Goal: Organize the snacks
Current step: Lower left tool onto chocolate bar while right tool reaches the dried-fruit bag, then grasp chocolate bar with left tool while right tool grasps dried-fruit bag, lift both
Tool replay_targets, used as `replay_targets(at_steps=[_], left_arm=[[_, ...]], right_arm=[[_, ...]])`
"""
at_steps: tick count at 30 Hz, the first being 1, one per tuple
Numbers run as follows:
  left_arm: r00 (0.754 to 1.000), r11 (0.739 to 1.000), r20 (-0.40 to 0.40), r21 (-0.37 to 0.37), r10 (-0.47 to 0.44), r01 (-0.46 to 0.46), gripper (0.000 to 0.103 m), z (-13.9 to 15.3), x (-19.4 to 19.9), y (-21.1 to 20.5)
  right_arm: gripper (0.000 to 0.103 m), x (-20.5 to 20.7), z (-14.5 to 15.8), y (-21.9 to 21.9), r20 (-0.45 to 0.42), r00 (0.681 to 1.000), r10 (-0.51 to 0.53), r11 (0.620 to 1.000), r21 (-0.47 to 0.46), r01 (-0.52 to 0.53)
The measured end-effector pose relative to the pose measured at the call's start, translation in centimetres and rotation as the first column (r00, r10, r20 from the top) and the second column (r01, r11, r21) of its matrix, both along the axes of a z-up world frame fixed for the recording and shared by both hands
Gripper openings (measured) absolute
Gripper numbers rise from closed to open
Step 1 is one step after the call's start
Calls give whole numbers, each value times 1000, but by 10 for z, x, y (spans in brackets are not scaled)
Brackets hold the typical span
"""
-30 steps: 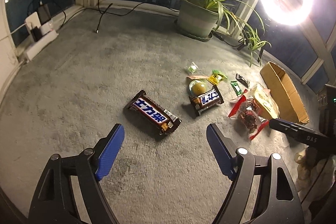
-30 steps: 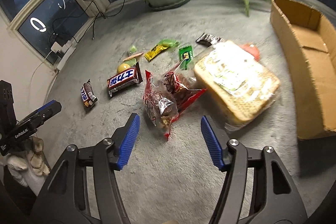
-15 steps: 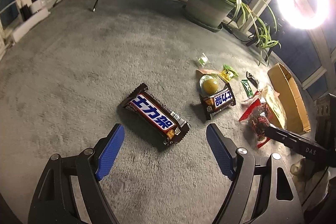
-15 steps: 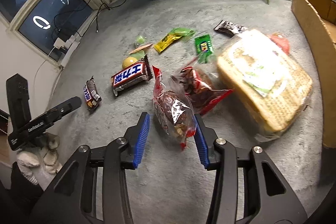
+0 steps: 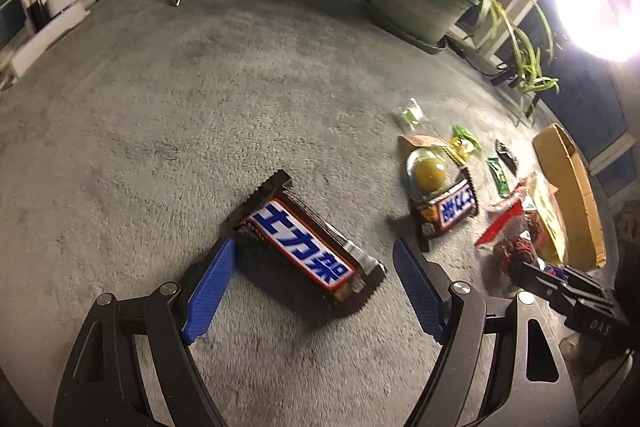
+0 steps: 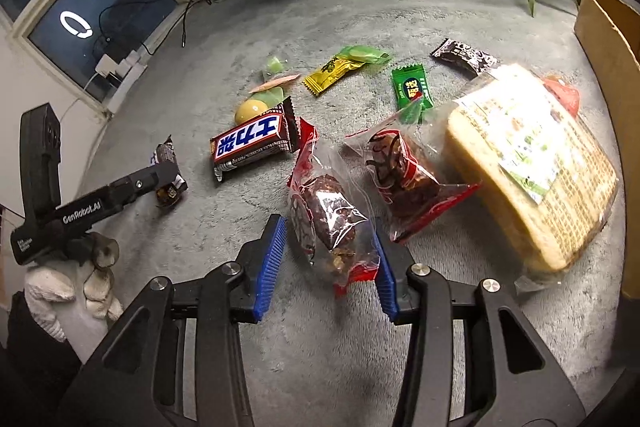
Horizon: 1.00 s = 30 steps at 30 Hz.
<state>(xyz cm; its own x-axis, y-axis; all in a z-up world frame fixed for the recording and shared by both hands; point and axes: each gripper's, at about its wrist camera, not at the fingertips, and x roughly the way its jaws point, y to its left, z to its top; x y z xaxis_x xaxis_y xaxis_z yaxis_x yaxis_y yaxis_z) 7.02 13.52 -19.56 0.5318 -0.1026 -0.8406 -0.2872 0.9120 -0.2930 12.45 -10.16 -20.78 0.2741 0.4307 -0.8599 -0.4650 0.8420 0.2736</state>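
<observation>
Jaws of right gripper [image 6: 328, 261] just closing around clear snack bag [image 6: 326, 217]; left gripper [image 5: 310, 289] gaping, straddling chocolate bar [image 5: 306, 247], lower centre.

you can read "genrobot.ai" on the left gripper [image 6: 100, 205], "das" on the right gripper [image 5: 598, 327], and 士力架 on both chocolate bars [image 5: 304, 245].
</observation>
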Motion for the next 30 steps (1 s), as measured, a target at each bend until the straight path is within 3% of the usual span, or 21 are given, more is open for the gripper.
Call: replay_targets(at_steps=[4,6,10,17,20,30], left_arm=[[1000,998,-13,61,-1,2,62,1,4,-2],[1000,997,-10,76,-5,5,60,1,4,-1],[999,993,-1,109,-34,34,44,0,0,-2],[999,991,2,122,-54,54,43,-1,2,-5],[998,989,5,136,-64,63,41,-1,5,-9],[999,998,37,54,-19,17,37,-2,-4,4]], right_arm=[[44,1,0,4,6,1000,9,1000,-9,-9],[44,0,0,5,9,1000,12,1000,-14,-12],[44,1,0,5,10,1000,6,1000,-18,-6],[44,4,-2,11,20,1000,17,1000,-27,-17],[37,2,-1,12,24,999,25,1000,-16,-25],[30,-3,3,14,37,998,46,999,-21,-45]])
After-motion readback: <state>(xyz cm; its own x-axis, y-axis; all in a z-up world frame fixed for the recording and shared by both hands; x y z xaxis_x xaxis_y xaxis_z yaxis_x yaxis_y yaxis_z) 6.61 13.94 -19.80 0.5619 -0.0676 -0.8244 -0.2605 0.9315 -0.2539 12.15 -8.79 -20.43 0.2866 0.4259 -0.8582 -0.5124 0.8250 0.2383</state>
